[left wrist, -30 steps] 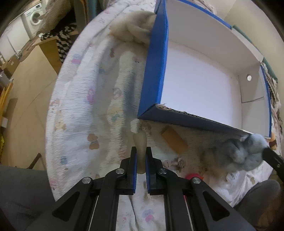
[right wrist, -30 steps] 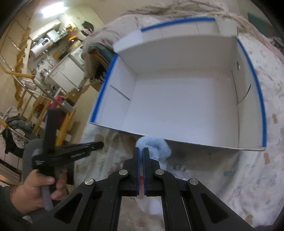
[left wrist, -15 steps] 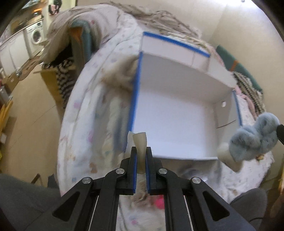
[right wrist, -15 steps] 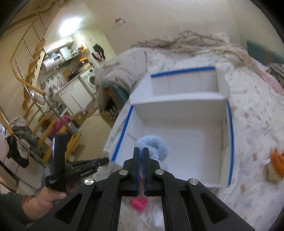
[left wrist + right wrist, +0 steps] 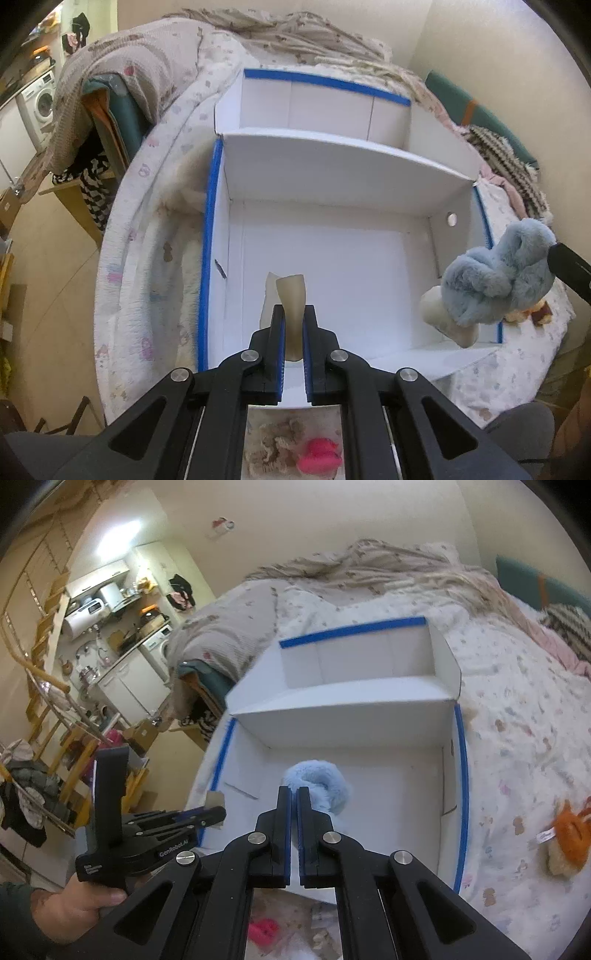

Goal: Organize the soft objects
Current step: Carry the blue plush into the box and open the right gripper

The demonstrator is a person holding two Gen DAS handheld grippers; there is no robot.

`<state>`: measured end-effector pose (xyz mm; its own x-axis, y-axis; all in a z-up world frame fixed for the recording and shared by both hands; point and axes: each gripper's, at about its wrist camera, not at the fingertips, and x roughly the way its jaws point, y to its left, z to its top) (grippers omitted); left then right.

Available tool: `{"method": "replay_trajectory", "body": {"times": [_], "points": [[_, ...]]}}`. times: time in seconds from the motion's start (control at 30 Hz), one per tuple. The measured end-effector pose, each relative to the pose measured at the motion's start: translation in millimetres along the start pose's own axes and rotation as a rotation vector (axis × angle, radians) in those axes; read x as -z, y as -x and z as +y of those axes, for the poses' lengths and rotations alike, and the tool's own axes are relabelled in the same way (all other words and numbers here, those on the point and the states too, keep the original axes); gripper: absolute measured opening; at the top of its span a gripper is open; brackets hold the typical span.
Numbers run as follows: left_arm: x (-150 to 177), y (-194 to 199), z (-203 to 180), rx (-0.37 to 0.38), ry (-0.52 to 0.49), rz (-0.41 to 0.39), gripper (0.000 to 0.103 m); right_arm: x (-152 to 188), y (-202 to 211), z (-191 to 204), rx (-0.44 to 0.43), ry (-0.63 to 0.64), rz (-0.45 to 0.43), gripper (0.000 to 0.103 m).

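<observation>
A white cardboard box with blue edges [image 5: 212, 236] [image 5: 461, 760] lies open on a patterned bed quilt. My left gripper [image 5: 293, 317] is shut on a beige soft piece [image 5: 291, 299] and holds it above the box's near left part. My right gripper [image 5: 294, 797] is shut on a light blue plush toy [image 5: 325, 784], held above the box's near edge. That toy also shows in the left wrist view [image 5: 498, 273], at the box's right side, with a cream part hanging below.
A pink soft toy [image 5: 319, 454] and a brownish knitted thing [image 5: 277, 443] lie on the quilt before the box. An orange plush [image 5: 570, 830] lies right of the box. Crumpled blankets [image 5: 295, 33] pile behind it. The bed's left edge drops to the floor.
Both grippers have risen with their soft things off the quilt and moved forward over the box's near side. The view now looks down into the box.
</observation>
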<state>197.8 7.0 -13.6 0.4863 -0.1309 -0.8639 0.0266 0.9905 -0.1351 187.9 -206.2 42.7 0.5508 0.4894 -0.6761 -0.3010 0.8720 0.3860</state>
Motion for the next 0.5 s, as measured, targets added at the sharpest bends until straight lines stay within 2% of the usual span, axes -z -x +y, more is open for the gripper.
{"method": "replay_trajectory", "body": {"times": [0.23,0.5], "points": [[-8.5,-34.4,-2.2,-0.062,-0.025,0.035,0.008,8.5,-45.5,-26.7,0.019,-0.048,0.077,0.004],[-19.4,-65.6,-10.7,-0.119,-0.078,0.062,0.008,18.5,-90.8,-39.3,0.070,-0.020,0.161,0.004]]}}
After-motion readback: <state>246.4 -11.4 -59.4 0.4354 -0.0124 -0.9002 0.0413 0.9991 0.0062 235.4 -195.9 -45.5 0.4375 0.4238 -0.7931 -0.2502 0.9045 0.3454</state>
